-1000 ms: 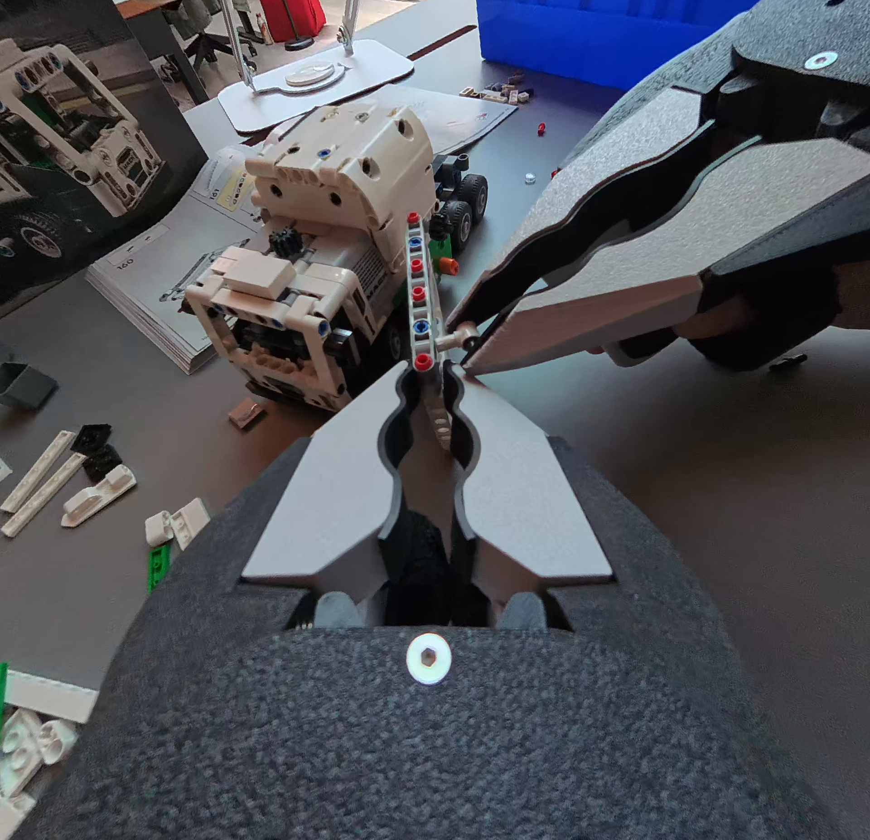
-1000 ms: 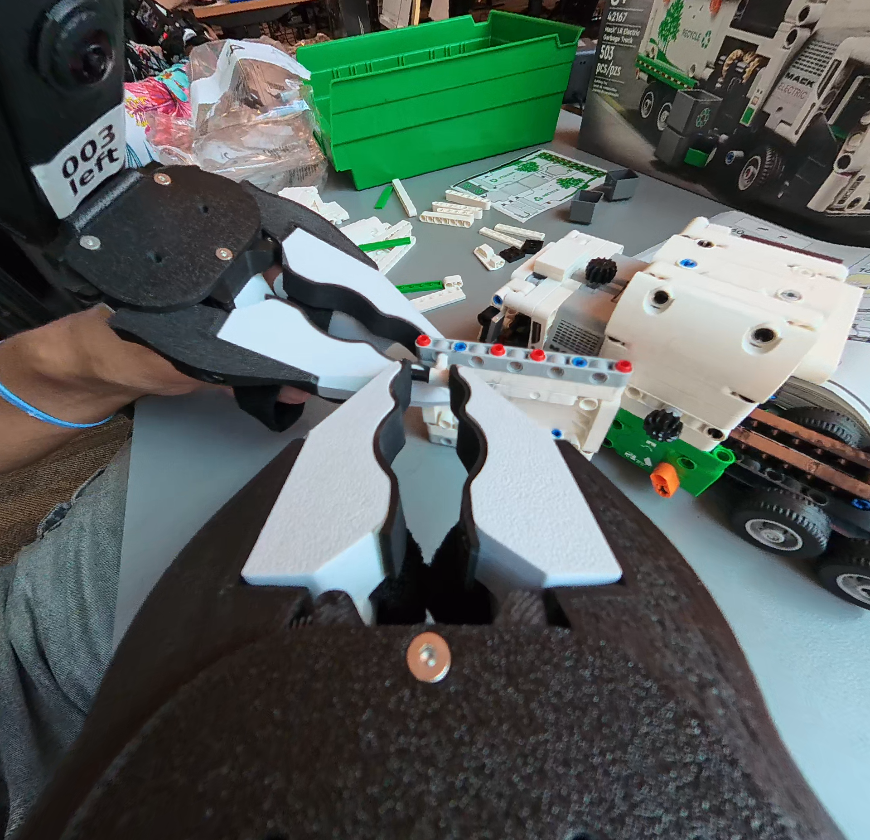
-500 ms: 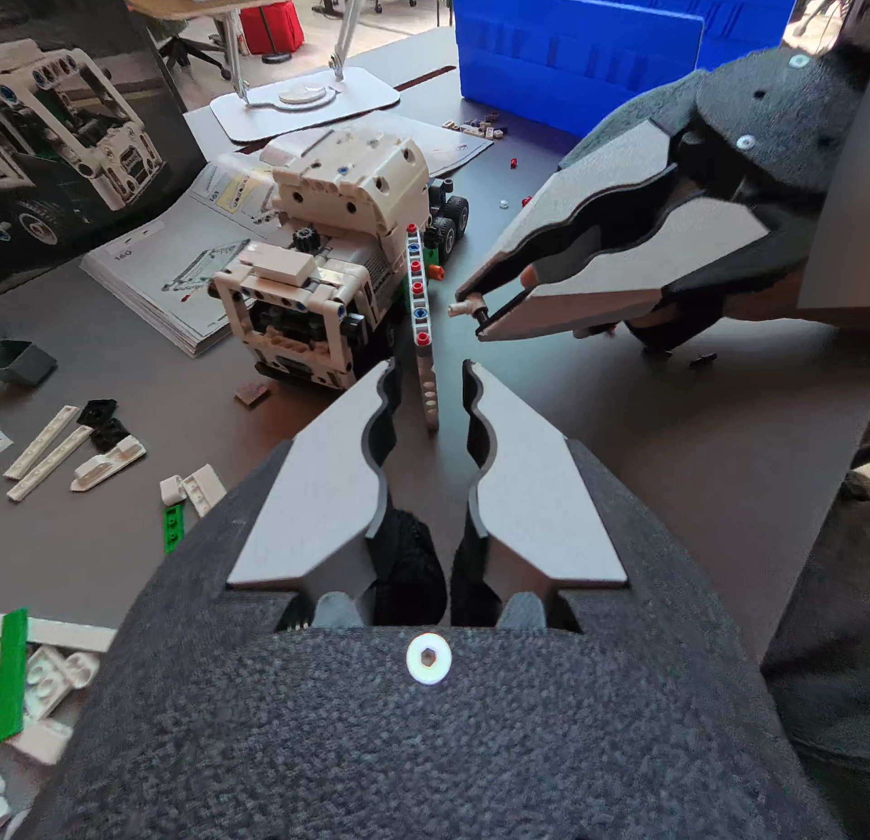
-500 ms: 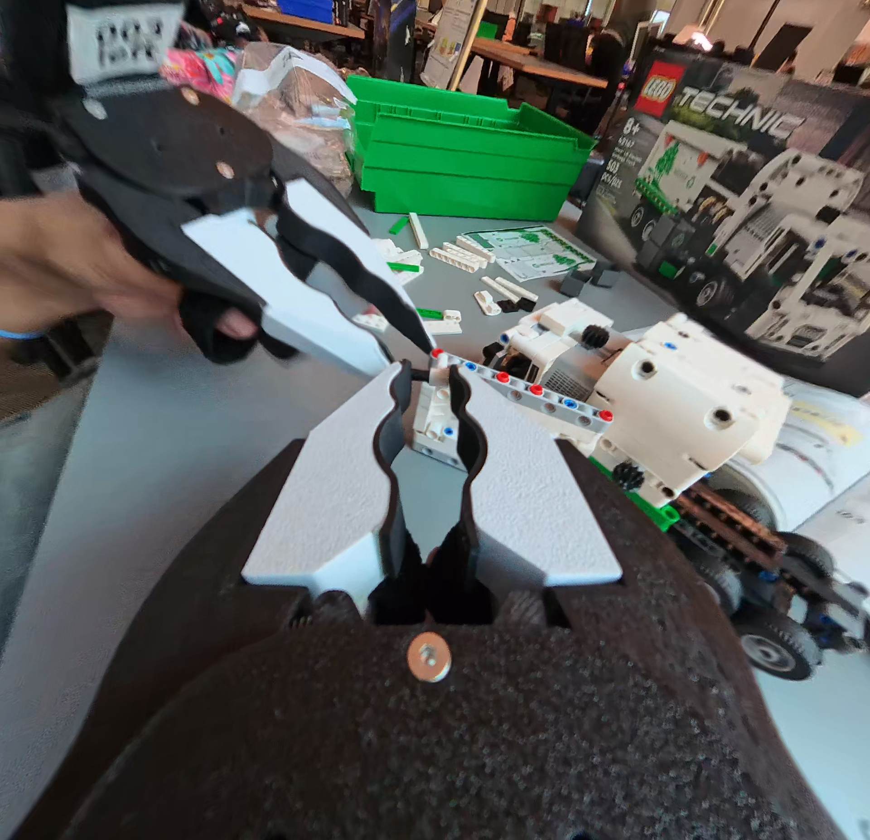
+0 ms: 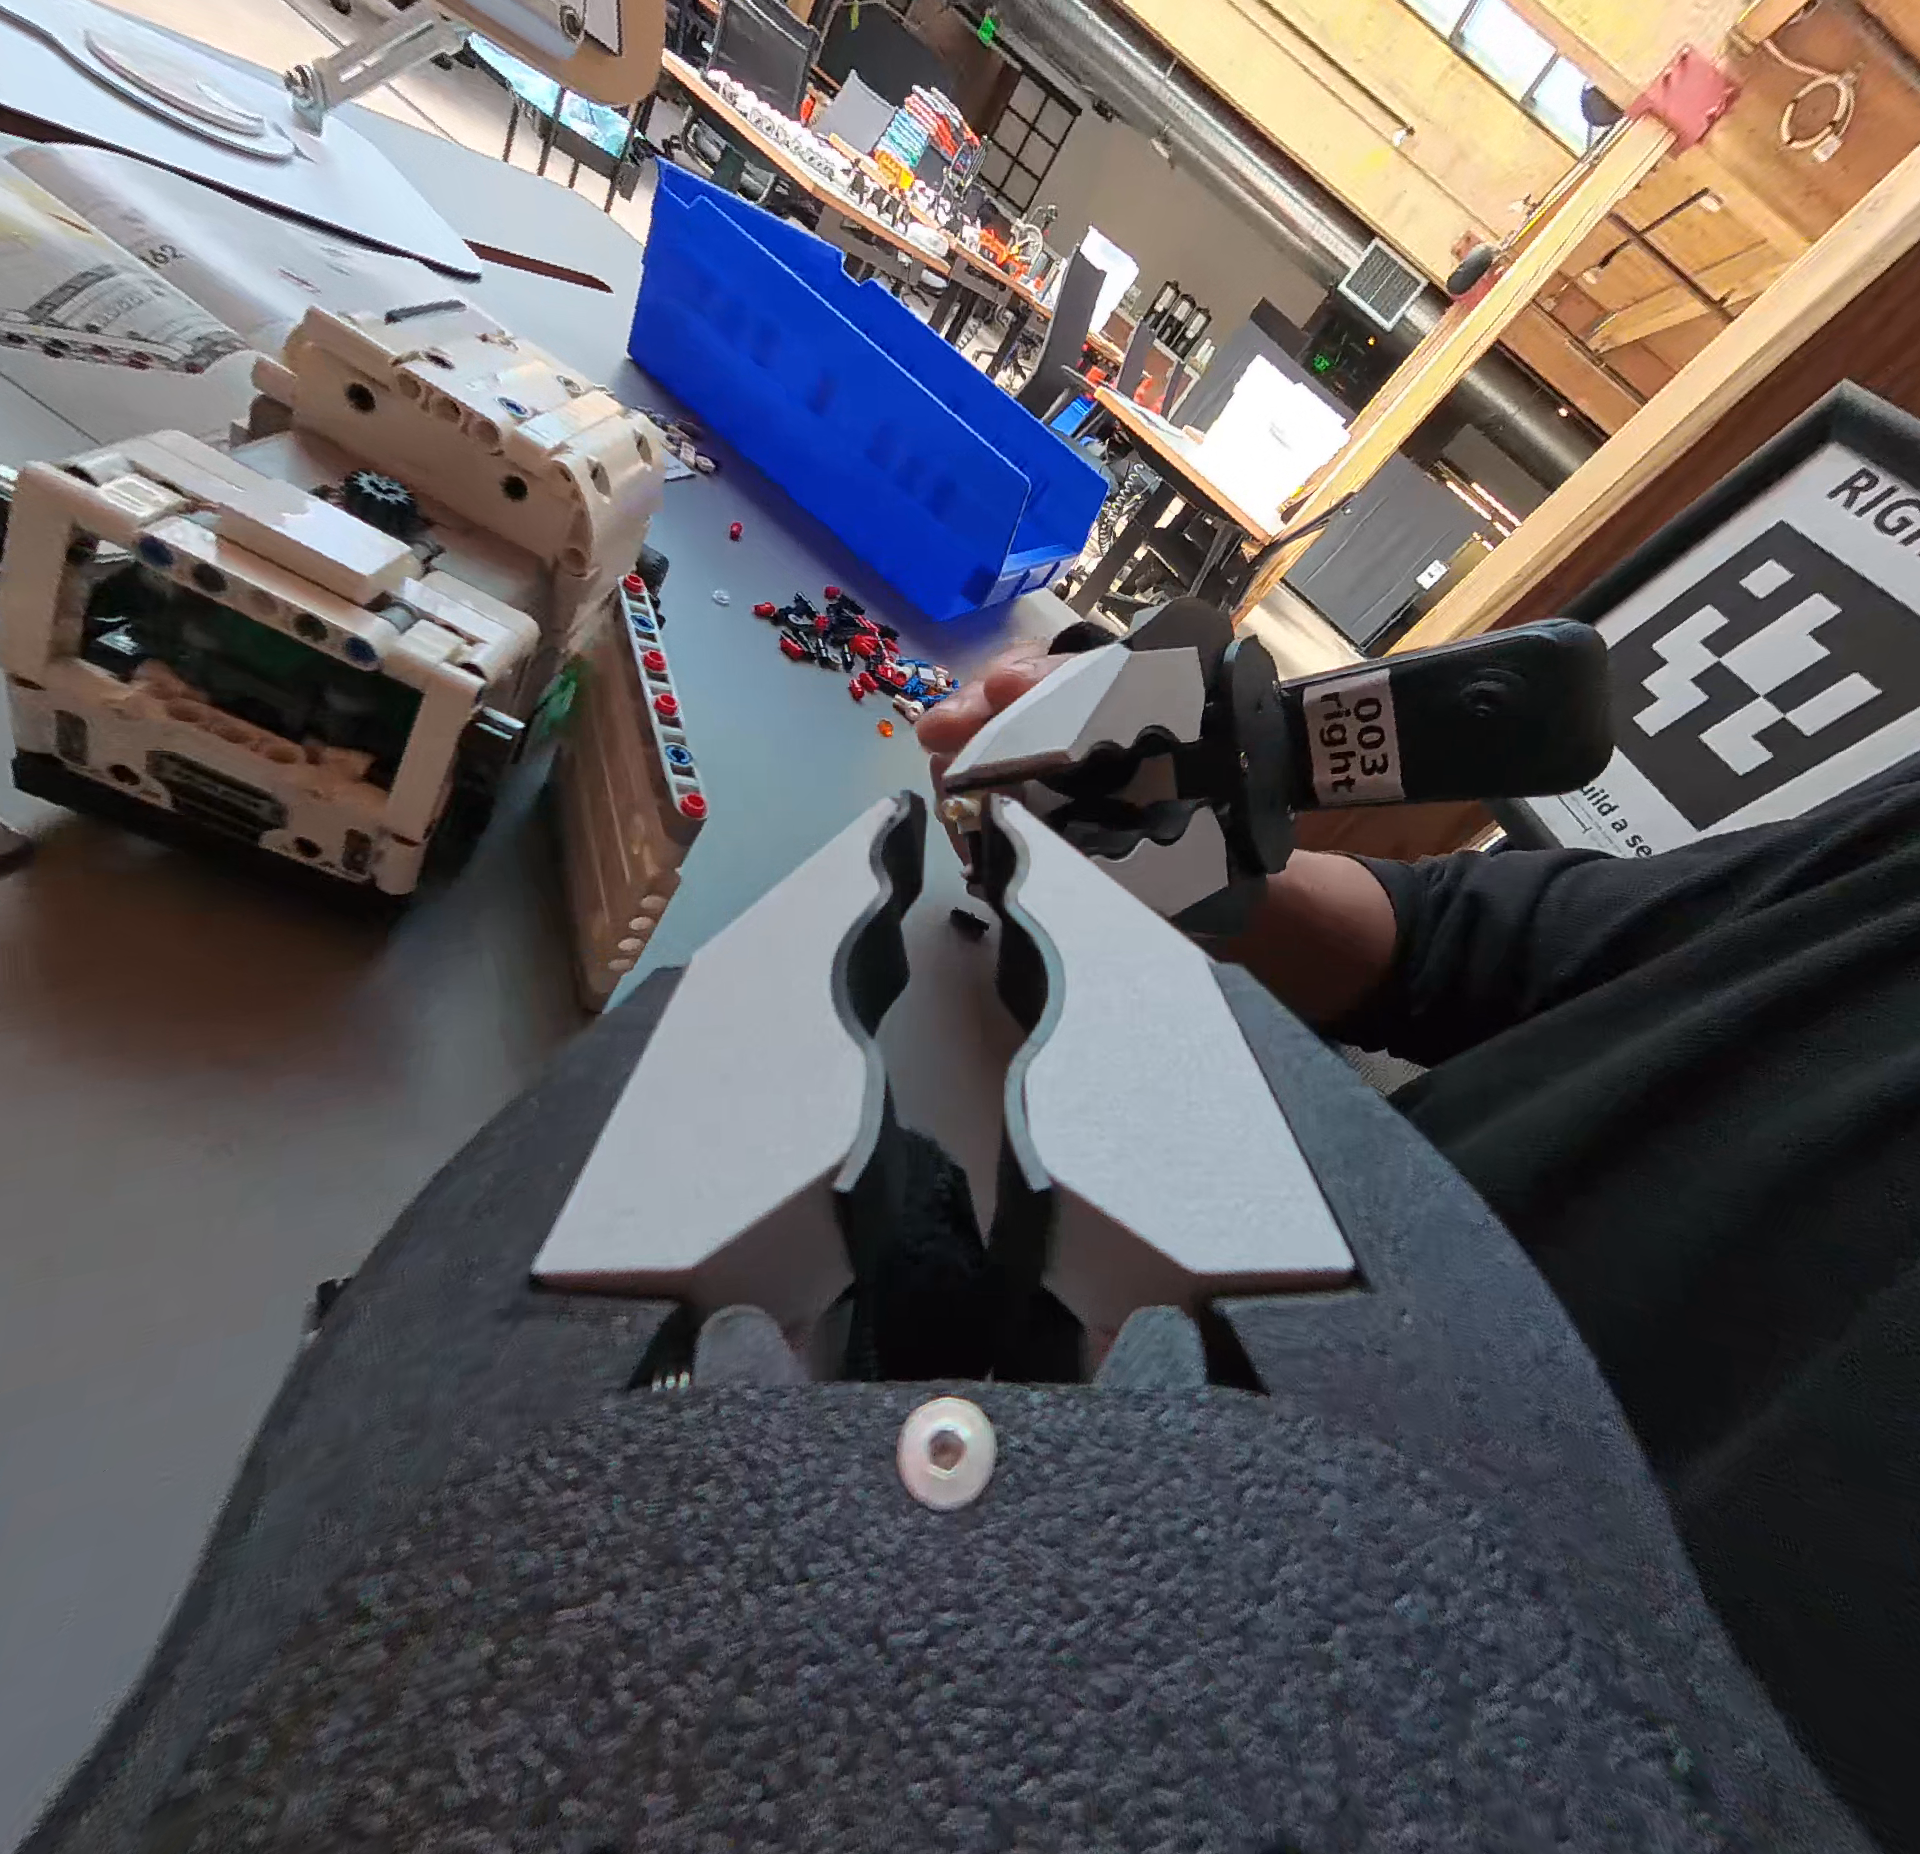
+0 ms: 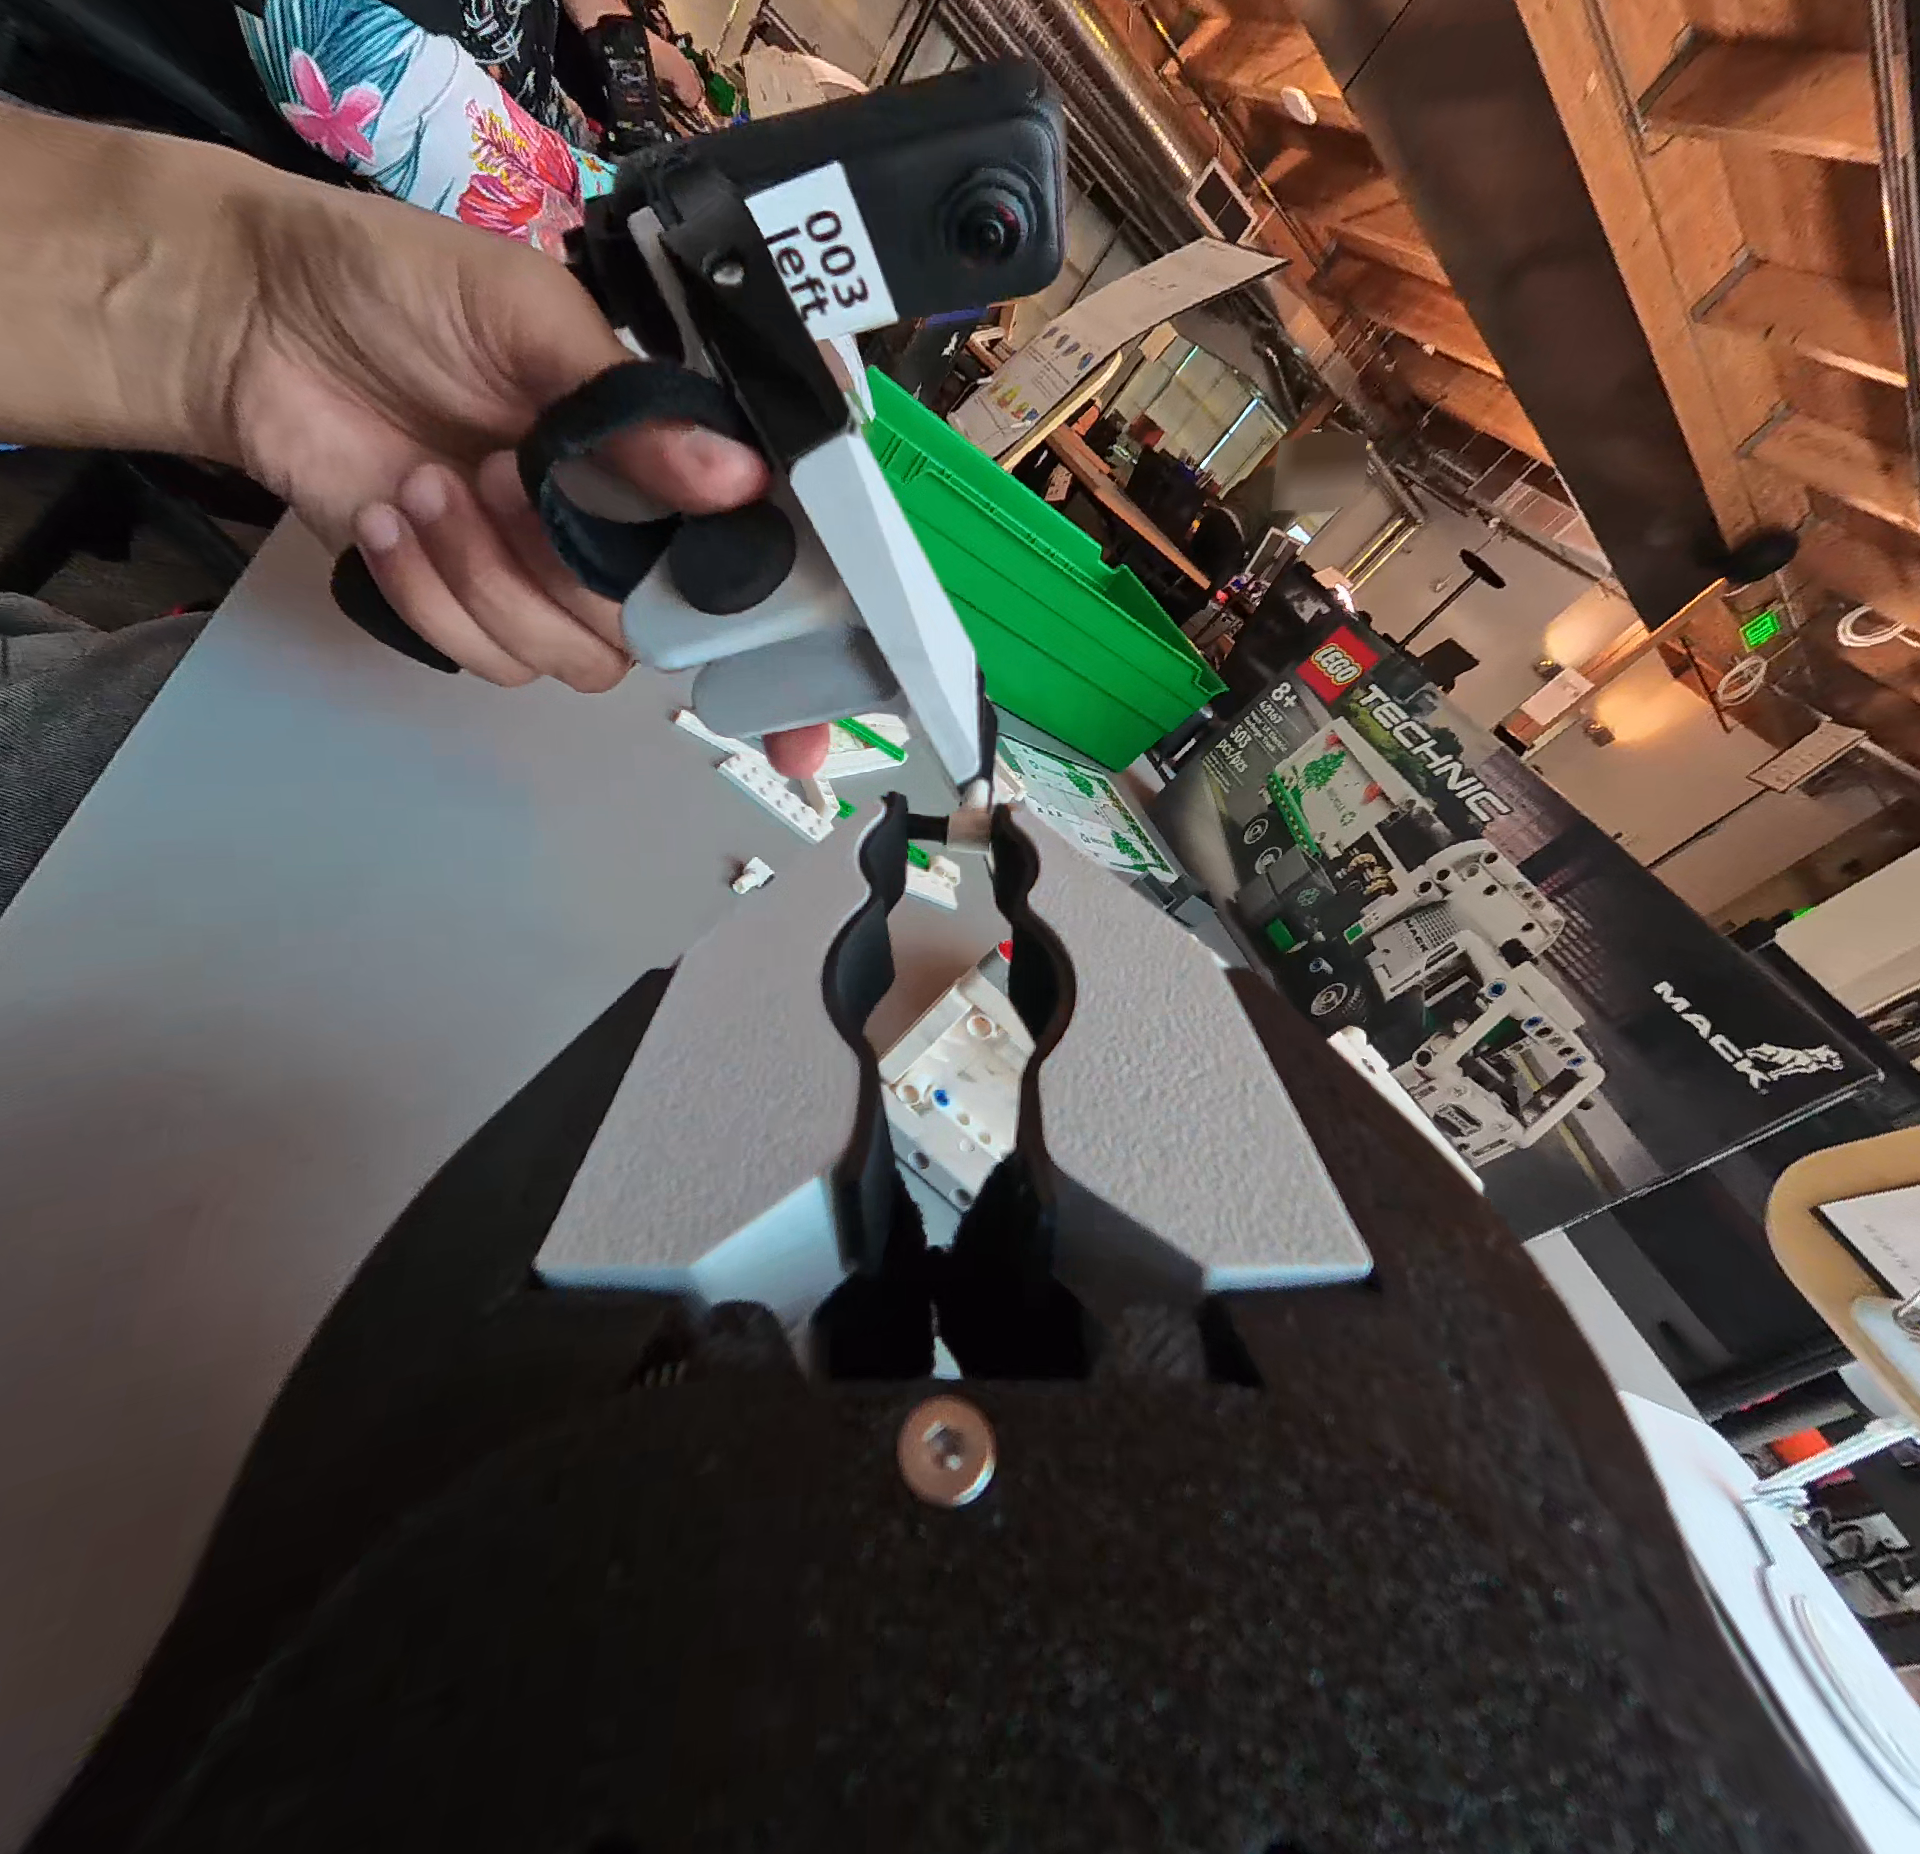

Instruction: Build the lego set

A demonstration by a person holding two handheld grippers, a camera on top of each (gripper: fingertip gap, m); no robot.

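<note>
The right gripper (image 6: 940, 828) pinches a small pin (image 6: 961, 825) beside the toy truck (image 5: 301, 641); the left gripper (image 5: 951, 817), fingers narrowly parted, meets it tip to tip.

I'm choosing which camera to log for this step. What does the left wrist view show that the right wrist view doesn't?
Only the left wrist view shows the blue bin, the scattered small red and blue pieces and the truck's cab front. Only the right wrist view shows the green bin and the set's box. Both show the left gripper and right gripper meeting tip to tip around a small tan pin.
</note>
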